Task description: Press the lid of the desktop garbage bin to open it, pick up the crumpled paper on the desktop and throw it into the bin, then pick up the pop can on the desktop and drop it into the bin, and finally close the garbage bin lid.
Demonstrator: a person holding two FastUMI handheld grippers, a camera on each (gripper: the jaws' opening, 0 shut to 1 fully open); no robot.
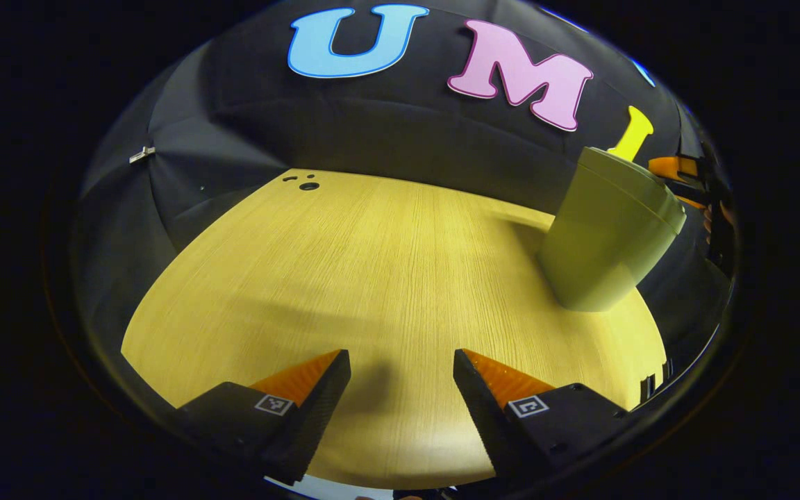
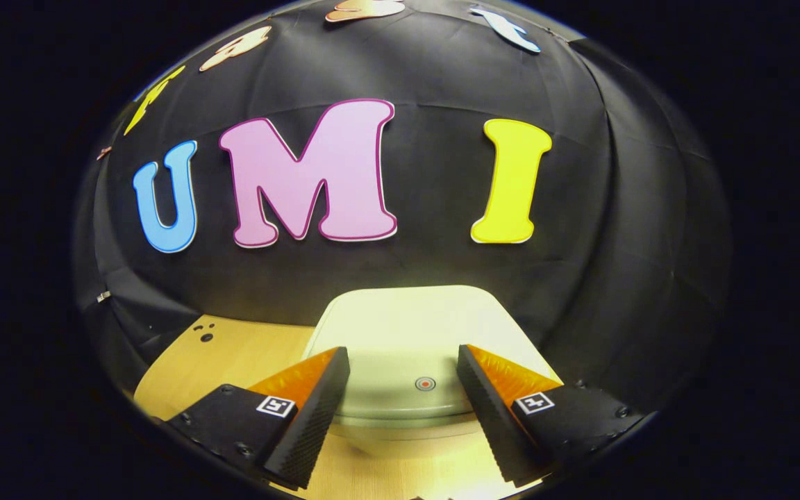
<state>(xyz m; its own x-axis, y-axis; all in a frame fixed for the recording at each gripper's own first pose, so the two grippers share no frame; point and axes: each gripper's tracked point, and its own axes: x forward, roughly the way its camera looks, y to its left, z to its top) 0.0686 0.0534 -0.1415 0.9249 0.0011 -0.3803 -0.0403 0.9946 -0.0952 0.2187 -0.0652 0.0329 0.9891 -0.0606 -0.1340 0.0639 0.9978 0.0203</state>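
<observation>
The pale green garbage bin [image 1: 605,236] stands on the wooden desktop [image 1: 386,278] at the right of the left gripper view, its lid down. In the right gripper view the bin's lid [image 2: 407,333] lies flat just below and ahead of my right gripper [image 2: 403,368], which hovers open over it; a small round button [image 2: 426,383] on the lid sits between the fingers. My left gripper [image 1: 402,371] is open low over bare wood, well left of the bin, holding nothing. Part of the other gripper [image 1: 678,170] shows behind the bin.
Small dark holes [image 1: 308,185] mark the desktop's far edge. The black cloth wall [image 1: 372,132] rises right behind the table. The desktop [image 2: 233,361] extends left of the bin in the right gripper view.
</observation>
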